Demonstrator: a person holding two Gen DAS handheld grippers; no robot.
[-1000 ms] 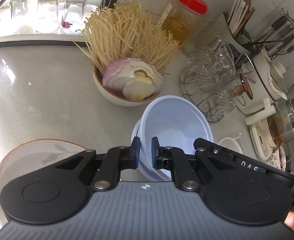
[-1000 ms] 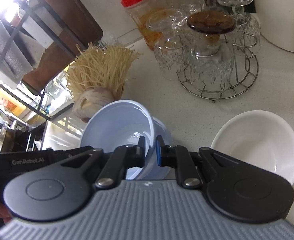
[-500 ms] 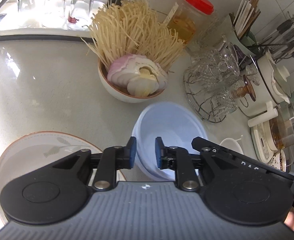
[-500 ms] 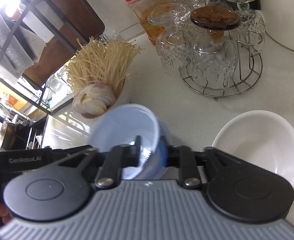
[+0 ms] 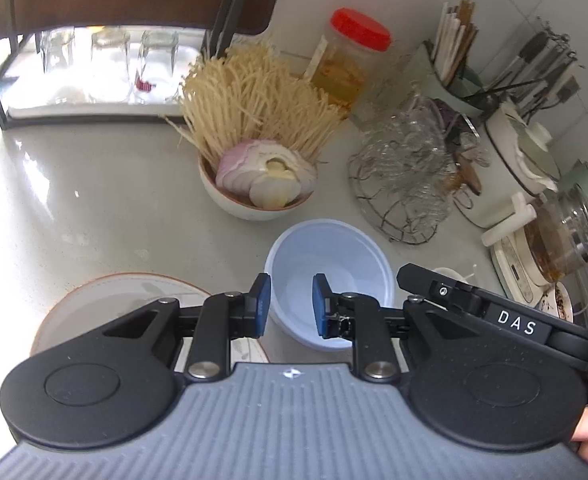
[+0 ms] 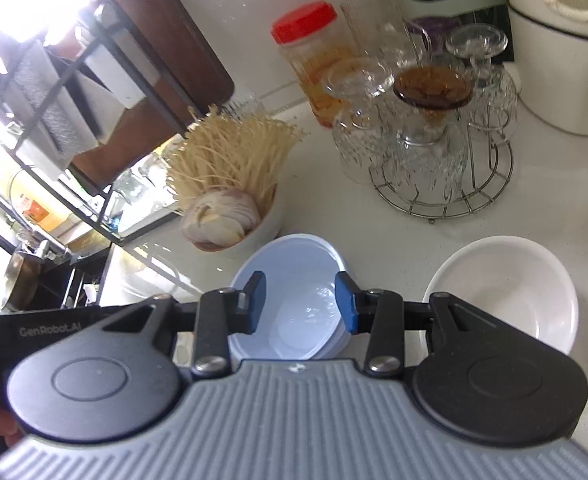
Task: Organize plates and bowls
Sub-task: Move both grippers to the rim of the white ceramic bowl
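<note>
Two pale blue bowls (image 5: 329, 276) sit nested on the white counter, also in the right wrist view as the blue bowls (image 6: 290, 280). My left gripper (image 5: 290, 308) hovers open over their near left rim, its pads not touching. My right gripper (image 6: 299, 302) hangs over the same stack from the other side; its jaws are opening, with only the bowl's hollow below them. A white bowl (image 6: 501, 284) stands empty to the right of the stack. An orange-rimmed plate (image 5: 114, 304) lies at the lower left, partly hidden by the left gripper.
A bowl of enoki and sliced onion (image 5: 254, 188) stands just behind the stack. A wire rack of glasses (image 6: 441, 160), a red-lidded jar (image 5: 349, 60), a utensil holder (image 5: 453, 68) and a kettle (image 5: 565, 232) crowd the back right. A dark shelf frame (image 6: 94, 80) stands at the left.
Both grippers let go of the upper blue bowl, which has settled from tilted to level in the lower one. Both have opened and pulled up and back.
</note>
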